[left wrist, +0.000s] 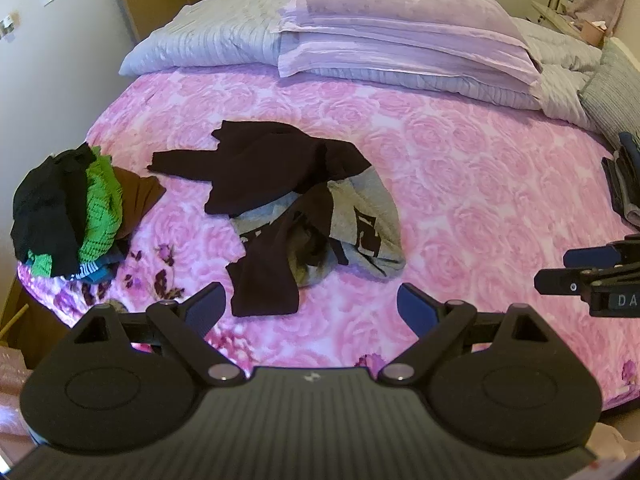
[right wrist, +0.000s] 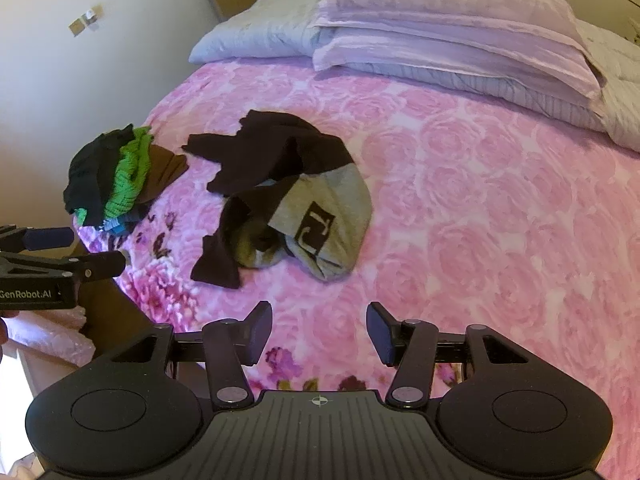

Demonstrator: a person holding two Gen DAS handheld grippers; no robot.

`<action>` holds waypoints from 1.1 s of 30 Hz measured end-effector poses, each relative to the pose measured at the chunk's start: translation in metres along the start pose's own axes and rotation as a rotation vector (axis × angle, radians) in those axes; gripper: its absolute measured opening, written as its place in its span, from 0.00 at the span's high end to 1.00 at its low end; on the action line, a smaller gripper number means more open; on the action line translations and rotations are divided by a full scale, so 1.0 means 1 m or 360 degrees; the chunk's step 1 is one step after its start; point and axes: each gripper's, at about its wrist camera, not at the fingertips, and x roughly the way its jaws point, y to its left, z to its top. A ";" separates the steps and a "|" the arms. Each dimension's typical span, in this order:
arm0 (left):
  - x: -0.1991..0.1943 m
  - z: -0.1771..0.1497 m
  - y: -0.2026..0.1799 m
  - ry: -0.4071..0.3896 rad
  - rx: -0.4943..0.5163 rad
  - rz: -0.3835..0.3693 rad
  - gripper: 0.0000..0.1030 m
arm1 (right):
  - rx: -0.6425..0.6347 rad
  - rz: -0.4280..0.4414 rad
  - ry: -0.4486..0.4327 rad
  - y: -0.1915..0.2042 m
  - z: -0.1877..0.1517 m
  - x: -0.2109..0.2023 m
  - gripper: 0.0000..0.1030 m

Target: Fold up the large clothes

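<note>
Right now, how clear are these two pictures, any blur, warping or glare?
Left wrist view: fisheye bends the bed into a dome, corners dark; the dark top is sharp, no glare, soft even light. Right wrist view: same bulge; the grey shirt is clear, while the left gripper at the edge looks slightly soft.

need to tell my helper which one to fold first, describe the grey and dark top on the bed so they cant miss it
Start from the pink rose-patterned bedspread. Near its middle, in front of both open grippers, lies a crumpled grey and dark brown sweatshirt with dark sleeves sprawled outward. Unlike the pile of clothes at the bed's left edge, which shows bright green, it lies alone and has a dark block print on the grey.
</note>
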 end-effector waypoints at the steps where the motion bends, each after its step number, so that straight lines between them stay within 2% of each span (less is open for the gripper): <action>1: 0.002 0.002 -0.001 -0.0001 0.0008 -0.0005 0.12 | 0.0009 -0.0006 0.0001 -0.001 0.000 0.000 0.52; 8: 0.028 0.020 0.001 0.0011 0.0082 -0.0064 0.12 | 0.0105 -0.0092 -0.0007 -0.015 0.011 0.006 0.52; 13: 0.064 0.025 0.014 0.0028 0.0125 -0.0086 0.12 | 0.0254 -0.0220 -0.0022 -0.040 0.017 0.010 0.52; 20: 0.151 0.016 0.029 0.0079 0.0240 -0.0038 0.12 | 0.0498 -0.0427 0.0030 -0.084 0.001 0.013 0.52; 27: 0.231 0.025 0.026 0.0001 0.0275 0.0026 0.16 | 0.0670 -0.0594 0.0119 -0.109 -0.035 0.006 0.52; 29: 0.253 0.029 0.021 0.0019 0.0304 0.0049 0.24 | 0.0709 -0.0624 0.0131 -0.112 -0.044 0.001 0.52; 30: 0.261 0.031 0.019 0.0024 0.0321 0.0050 0.34 | 0.0719 -0.0631 0.0133 -0.112 -0.047 0.000 0.52; 31: 0.268 0.032 0.016 0.0021 0.0343 0.0041 0.61 | 0.0727 -0.0638 0.0134 -0.113 -0.052 -0.003 0.52; 32: 0.273 0.033 0.014 0.0031 0.0368 0.0022 0.74 | 0.0731 -0.0643 0.0137 -0.113 -0.057 -0.005 0.52; 33: 0.276 0.035 0.011 0.0046 0.0374 -0.0001 0.93 | 0.0732 -0.0648 0.0137 -0.114 -0.060 -0.007 0.52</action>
